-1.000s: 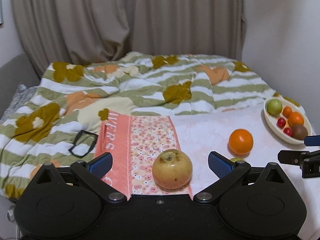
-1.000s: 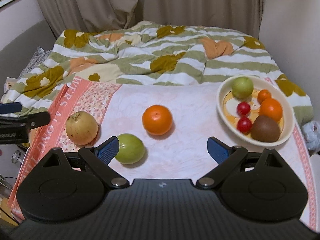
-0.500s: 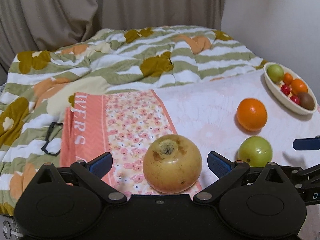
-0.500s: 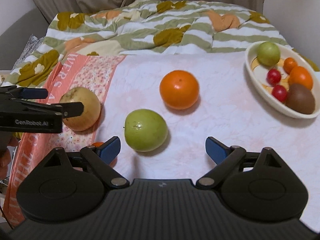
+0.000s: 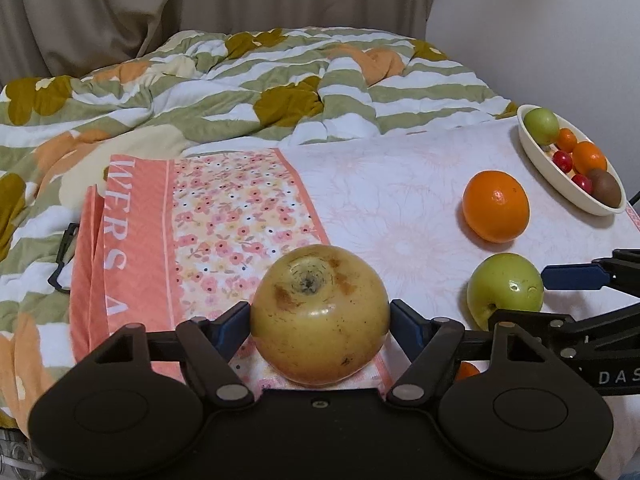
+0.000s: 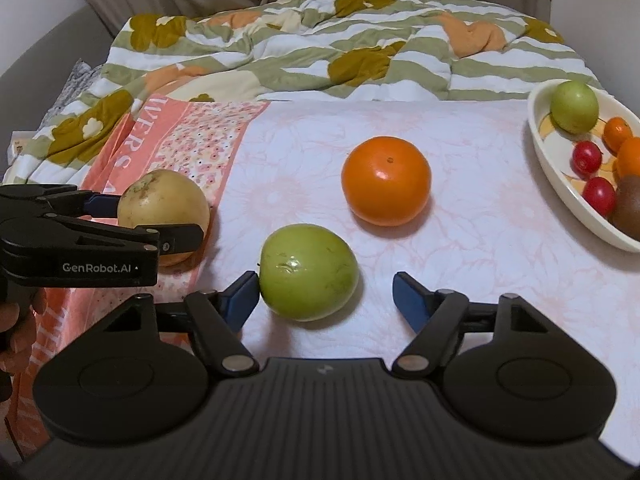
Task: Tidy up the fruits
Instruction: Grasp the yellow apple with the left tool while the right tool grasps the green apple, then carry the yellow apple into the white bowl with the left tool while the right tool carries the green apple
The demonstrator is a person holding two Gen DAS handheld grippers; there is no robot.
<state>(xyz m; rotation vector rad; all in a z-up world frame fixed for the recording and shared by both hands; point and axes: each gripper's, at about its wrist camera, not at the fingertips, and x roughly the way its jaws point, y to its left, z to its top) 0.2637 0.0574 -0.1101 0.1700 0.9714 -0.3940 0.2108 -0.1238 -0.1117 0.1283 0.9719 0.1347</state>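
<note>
On a bed spread with a pale floral cloth [image 6: 460,208], the left gripper [image 5: 320,316] closes its blue pads against both sides of a yellow apple [image 5: 320,316] at the cloth's near left edge; the fruit sits on the cloth, squeezed between the jaws. To its right, the right gripper [image 6: 326,292] brackets a green apple [image 6: 308,272] with its jaws half open: the left pad touches the skin, the right pad stands clear. An orange [image 6: 386,181] waits just beyond, and farther right a cream bowl [image 6: 560,184] holds another green fruit, small oranges, red cherry-like fruits and a kiwi. A tiny orange fruit peeks out beneath the grippers near the front edge. The step appears to be a paired pick-up for the bowl. Done well, the right jaws would centre on the green apple before closing, so it is not nudged aside; the left would lift straight up, gripping at the widest girth, since smooth round fruit slips easily.
</note>
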